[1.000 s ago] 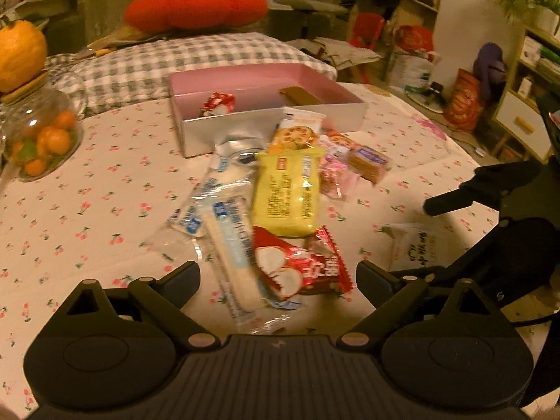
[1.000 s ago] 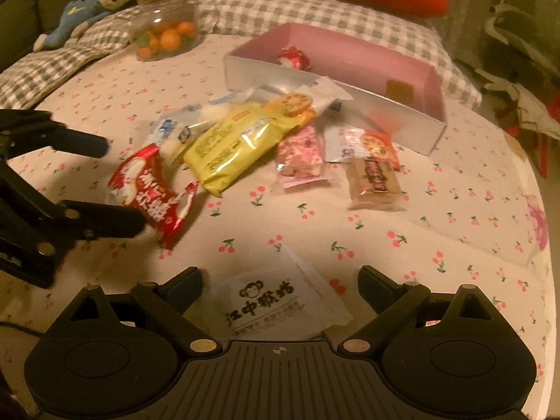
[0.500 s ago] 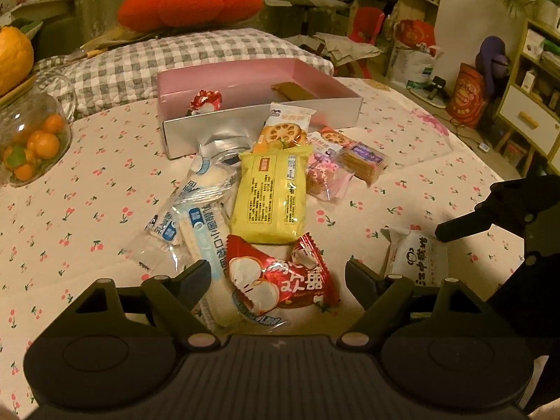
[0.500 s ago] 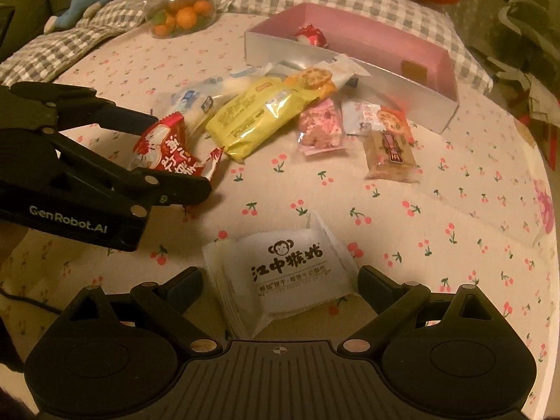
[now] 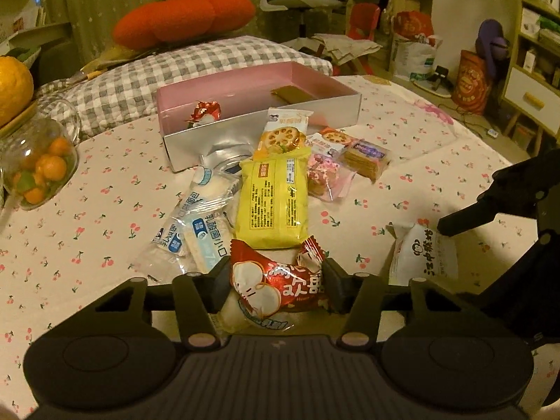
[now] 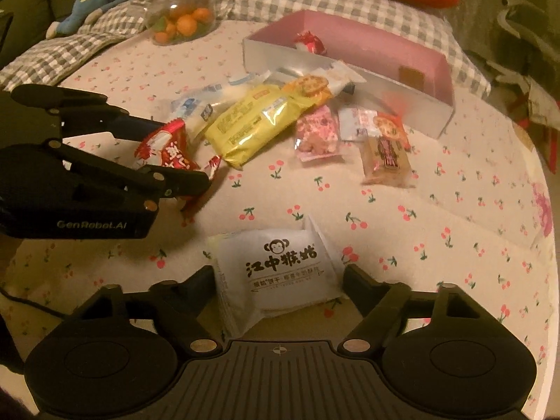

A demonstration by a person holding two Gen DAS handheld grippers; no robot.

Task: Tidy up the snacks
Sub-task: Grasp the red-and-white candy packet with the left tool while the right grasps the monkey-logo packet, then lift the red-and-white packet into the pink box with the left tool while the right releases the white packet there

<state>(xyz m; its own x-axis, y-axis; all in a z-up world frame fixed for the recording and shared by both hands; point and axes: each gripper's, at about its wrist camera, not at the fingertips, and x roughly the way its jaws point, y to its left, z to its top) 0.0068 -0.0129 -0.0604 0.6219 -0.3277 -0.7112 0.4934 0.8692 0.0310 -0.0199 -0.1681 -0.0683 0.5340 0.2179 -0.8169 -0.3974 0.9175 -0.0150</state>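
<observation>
Closing in from both sides, the left gripper (image 5: 276,274) has its jaws against the ends of the red snack packet (image 5: 276,280) at the bottom centre of the left wrist view; the pads look to be pressing on the crinkled wrapper, so I read it as gripping, the jaws having just been closing. In the right wrist view the same packet shows at middle left between two dark fingers.

The right gripper (image 6: 278,280) has also just been closing, its jaws straddling the white monkey-logo packet (image 6: 280,269) at the bottom centre of its frame. A sliver of gap shows on each side, so it is not yet clamped.

Risks, as I judge them: the red packet lies partly on a clear blue-printed wrapper (image 5: 206,241) (its lower end sits right under the jaws), so a lift could drag that one along or pinch both. The red wrapper is puffy and slick; held only by its twisted ends it may slip or spin out. The white packet is flat on soft cloth, and the fingers could skid over it or bunch the cherry-print tablecloth (image 6: 437,175).

Further out, the yellow packet (image 5: 273,203) and smaller snacks crowd the middle, just before the pink box (image 5: 259,84) in the upper centre, which already holds a red sweet (image 5: 206,112). Both grippers are near each other, so a shared path to the box invites a collision.
</observation>
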